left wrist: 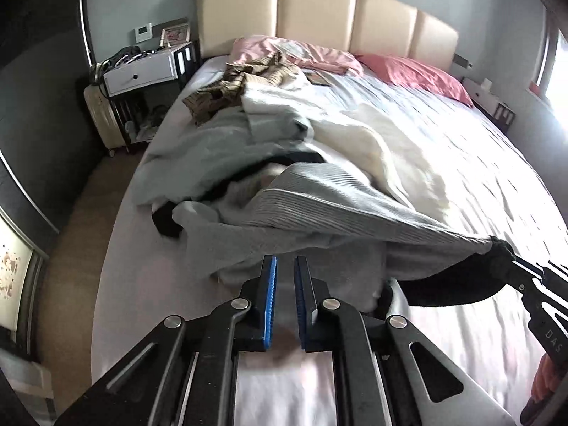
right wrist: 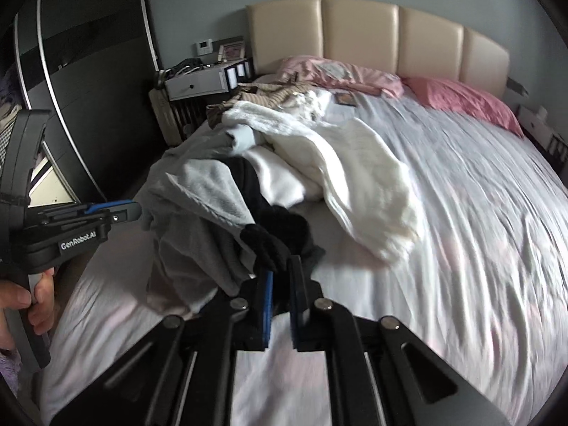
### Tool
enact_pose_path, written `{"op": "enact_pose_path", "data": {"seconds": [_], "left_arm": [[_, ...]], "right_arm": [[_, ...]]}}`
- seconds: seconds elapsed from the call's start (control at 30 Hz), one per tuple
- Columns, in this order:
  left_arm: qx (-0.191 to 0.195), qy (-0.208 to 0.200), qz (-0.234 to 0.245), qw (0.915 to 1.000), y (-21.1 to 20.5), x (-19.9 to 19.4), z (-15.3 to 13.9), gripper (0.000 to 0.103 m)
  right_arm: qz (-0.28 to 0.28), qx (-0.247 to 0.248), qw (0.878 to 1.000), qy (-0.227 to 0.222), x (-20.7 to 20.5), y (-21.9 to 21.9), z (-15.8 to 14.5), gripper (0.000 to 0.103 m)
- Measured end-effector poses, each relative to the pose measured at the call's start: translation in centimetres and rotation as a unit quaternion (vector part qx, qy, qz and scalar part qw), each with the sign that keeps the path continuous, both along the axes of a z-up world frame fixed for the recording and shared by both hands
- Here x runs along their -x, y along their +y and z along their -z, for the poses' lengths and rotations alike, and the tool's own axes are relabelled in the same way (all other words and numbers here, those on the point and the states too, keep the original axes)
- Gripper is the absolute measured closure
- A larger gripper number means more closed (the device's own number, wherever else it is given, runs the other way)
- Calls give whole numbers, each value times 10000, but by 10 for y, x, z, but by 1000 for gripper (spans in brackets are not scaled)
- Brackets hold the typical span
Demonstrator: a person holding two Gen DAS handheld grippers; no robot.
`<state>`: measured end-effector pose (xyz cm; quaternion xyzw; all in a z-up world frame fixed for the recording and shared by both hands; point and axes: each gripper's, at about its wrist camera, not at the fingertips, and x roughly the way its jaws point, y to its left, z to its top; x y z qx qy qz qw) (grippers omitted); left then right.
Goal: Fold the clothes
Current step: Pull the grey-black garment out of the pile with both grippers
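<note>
Stretching across the bed (left wrist: 443, 135), the grey garment (left wrist: 301, 206) hangs between both grippers: right gripper (right wrist: 280, 269) clamps its dark edge; left gripper (left wrist: 285, 266) nearly shut, grip unclear.

Grey ribbed knit garment with black trim (left wrist: 319, 206) (right wrist: 198, 213) lifted, stretched between both tools; remainder draped ahead on heap.

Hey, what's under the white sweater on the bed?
The white sweater lies over a black garment and grey clothes at its left edge, with the bedsheet beneath its right. Anything under its middle is covered.
</note>
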<state>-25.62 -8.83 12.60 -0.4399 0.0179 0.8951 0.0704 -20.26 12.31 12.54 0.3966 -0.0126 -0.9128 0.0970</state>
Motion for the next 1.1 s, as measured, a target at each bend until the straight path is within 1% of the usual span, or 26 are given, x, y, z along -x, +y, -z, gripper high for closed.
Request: {"op": "enact_pose_path", "data": {"seconds": [0.1, 0.2, 0.3, 0.37, 0.47, 0.53, 0.6, 0.67, 0.73, 0.83, 0.93, 1.03, 1.1], "left_arm": [[229, -149, 101, 9996, 14, -33, -5, 91], [198, -416, 175, 9988, 24, -64, -5, 90], [107, -699, 201, 9973, 37, -85, -1, 88], [80, -820, 209, 9964, 48, -96, 1, 84], [1, -1027, 272, 9943, 71, -108, 8, 69], [-39, -1169, 321, 9926, 87, -115, 14, 48], [-17, -1257, 376, 9914, 103, -117, 17, 42], [8, -1279, 377, 9911, 117, -118, 17, 39], [31, -1289, 359, 9910, 132, -119, 18, 30], [5, -1315, 246, 9910, 147, -114, 26, 27], [25, -1410, 119, 9899, 158, -105, 39, 27], [56, -1496, 19, 9887, 164, -100, 51, 27], [6, -1548, 4, 9880, 165, -98, 57, 27]], "right_arm": [[496, 83, 9985, -212, -40, 29, -3, 96], [1008, 29, 9936, -508, -83, 63, -2, 96], [1332, -135, 9871, -882, -119, 97, 6, 96], [1528, -247, 9813, -1143, -142, 119, 11, 96], [1511, -309, 9742, -1649, -165, 140, 32, 95], [1460, -352, 9684, -1989, -177, 151, 48, 94], [1450, -342, 9646, -2178, -183, 158, 57, 91], [1446, -218, 9630, -2264, -183, 165, 62, 91], [1414, -145, 9634, -2274, -178, 169, 64, 91], [1192, -121, 9664, -2273, -166, 170, 73, 89], [860, -117, 9721, -2179, -144, 165, 85, 83], [454, 22, 9771, -2077, -122, 157, 97, 74], [305, 202, 9785, -2032, -109, 153, 108, 63]]}}
